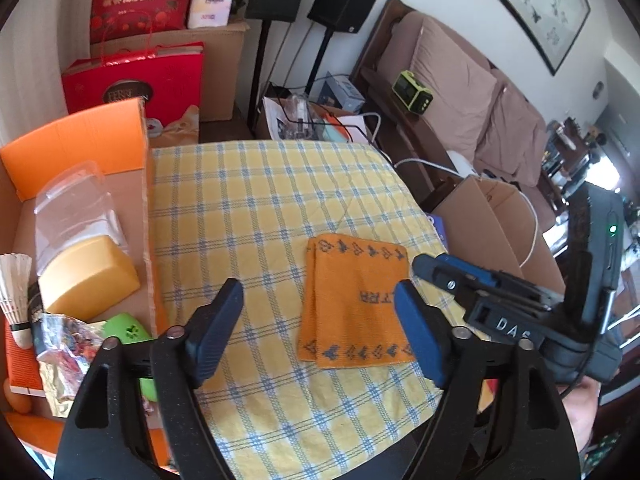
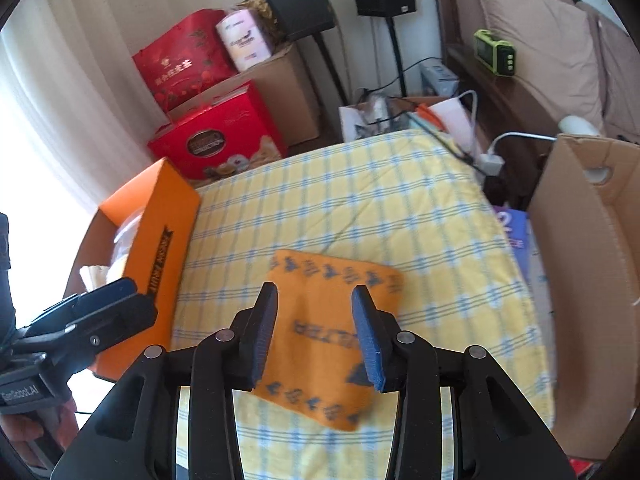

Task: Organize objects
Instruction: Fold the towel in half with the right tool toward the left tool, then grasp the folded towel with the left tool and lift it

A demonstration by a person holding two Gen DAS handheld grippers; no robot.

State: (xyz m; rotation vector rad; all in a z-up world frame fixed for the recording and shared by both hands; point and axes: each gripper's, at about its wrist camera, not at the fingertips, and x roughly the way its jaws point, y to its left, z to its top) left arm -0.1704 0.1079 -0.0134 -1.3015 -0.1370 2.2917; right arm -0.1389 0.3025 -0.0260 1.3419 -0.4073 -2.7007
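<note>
From the left wrist, the left gripper (image 1: 318, 320) hangs open and empty over the table (image 1: 256, 200); the folded orange cloth (image 1: 356, 304) lies flat right of centre, box (image 1: 80, 148) at left. From the right wrist, the right gripper (image 2: 314, 334) gapes above the cloth (image 2: 320, 320); pinching its near edge looks best.

Your left camera looks forward and down along the left gripper (image 1: 320, 328), near the yellow checked cloth (image 1: 260, 200), with the orange box (image 1: 80, 140) on its left. Your right camera looks down the right gripper (image 2: 316, 332) from close above the orange towel (image 2: 320, 320). Both views share the cloth, the towel, the box and the brown sofa (image 1: 460, 100).
</note>
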